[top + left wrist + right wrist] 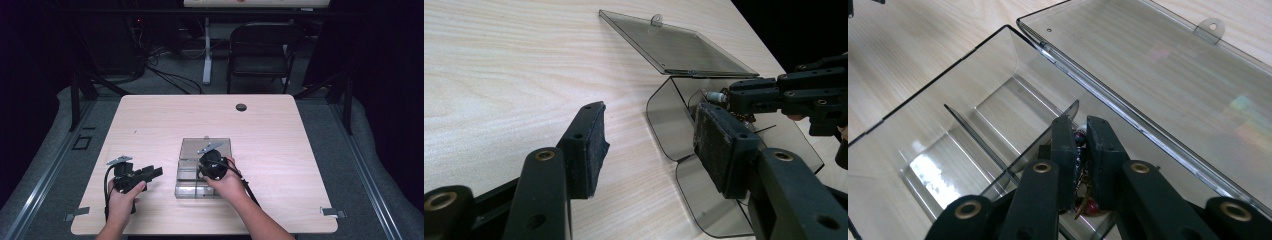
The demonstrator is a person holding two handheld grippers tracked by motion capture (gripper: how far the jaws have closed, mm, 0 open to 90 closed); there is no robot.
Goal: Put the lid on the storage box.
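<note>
The clear plastic organiser box (192, 175) sits on the wooden table (150, 125) just in front of the person, its smoky lid (1168, 65) thrown fully back and lying flat beyond the hinge. The right gripper (1080, 137) is dipped into one of the far compartments, hard by a thin divider (978, 142), with its jaws pressed nearly together on a small cluster of parts (1083, 200), reddish beads and a bit of wire from what I can make out; exactly what they are is too small to tell. The left gripper (649, 145) rests off to the side, near the box but apart from it, jaws spread and holding nothing.

To do this well, I'd judge the lift should go straight up, so the pinched bits clear the divider and the box wall without snagging. The box is light and could ride up or skid, so the free gripper would do well to steady its near edge. Keep the squeeze even; loose beads slip easily.

No brand, label or readable writing shows on the box, lid or table
</note>
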